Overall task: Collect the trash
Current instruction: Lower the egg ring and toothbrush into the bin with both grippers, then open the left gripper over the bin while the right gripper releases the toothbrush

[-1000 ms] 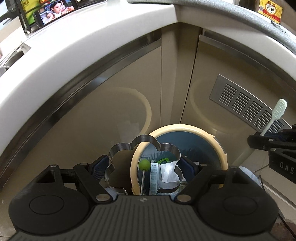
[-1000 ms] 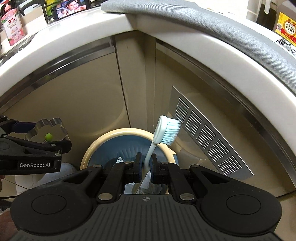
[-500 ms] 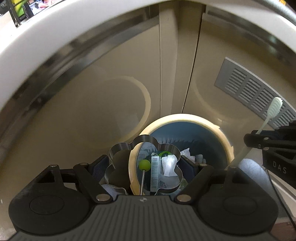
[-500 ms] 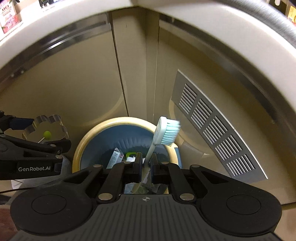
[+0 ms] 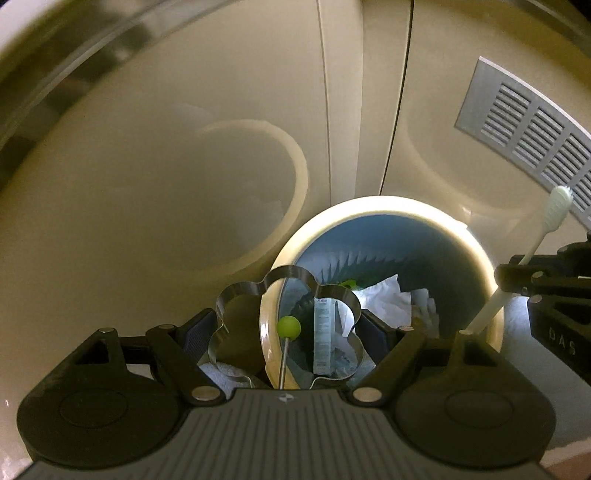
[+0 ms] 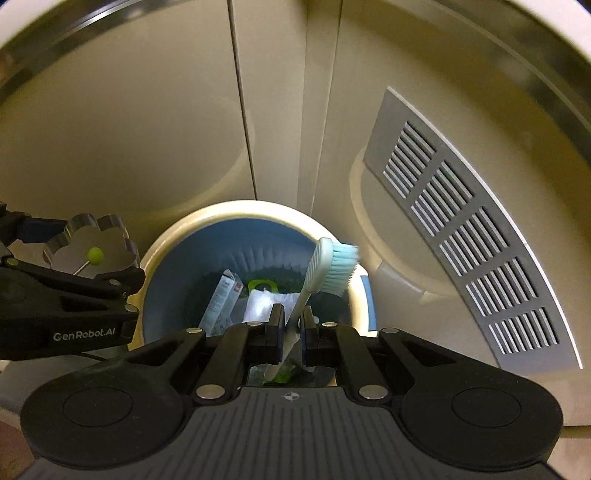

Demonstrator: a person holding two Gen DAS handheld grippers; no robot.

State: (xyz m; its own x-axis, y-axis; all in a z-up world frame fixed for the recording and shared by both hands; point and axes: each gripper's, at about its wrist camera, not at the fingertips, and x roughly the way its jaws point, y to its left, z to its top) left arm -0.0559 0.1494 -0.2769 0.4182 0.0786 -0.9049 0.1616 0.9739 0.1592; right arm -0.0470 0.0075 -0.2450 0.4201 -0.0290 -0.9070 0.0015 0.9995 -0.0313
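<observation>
A round bin with a cream rim point(image 5: 476, 236) point(image 6: 166, 240) and blue liner stands on the floor in a cabinet corner. It holds crumpled tissue point(image 5: 384, 295), a small carton point(image 6: 221, 299) and a green scrap point(image 6: 262, 285). My left gripper point(image 5: 286, 332) is shut on a flower-shaped metal egg ring point(image 5: 332, 291) with a green knob point(image 5: 289, 327), held over the bin's left rim. My right gripper point(image 6: 291, 325) is shut on a pale toothbrush point(image 6: 332, 266), bristles up, over the bin. The toothbrush point(image 5: 556, 212) also shows at the right of the left wrist view.
Beige cabinet doors meet in a corner behind the bin. A grey vent grille point(image 6: 476, 236) point(image 5: 528, 129) sits in the right door. A steel trim strip point(image 6: 74, 33) runs under the countertop above.
Both grippers have dropped lower toward the bin with their objects still held. The countertop has slid out of view and the bin's inside shows more.
</observation>
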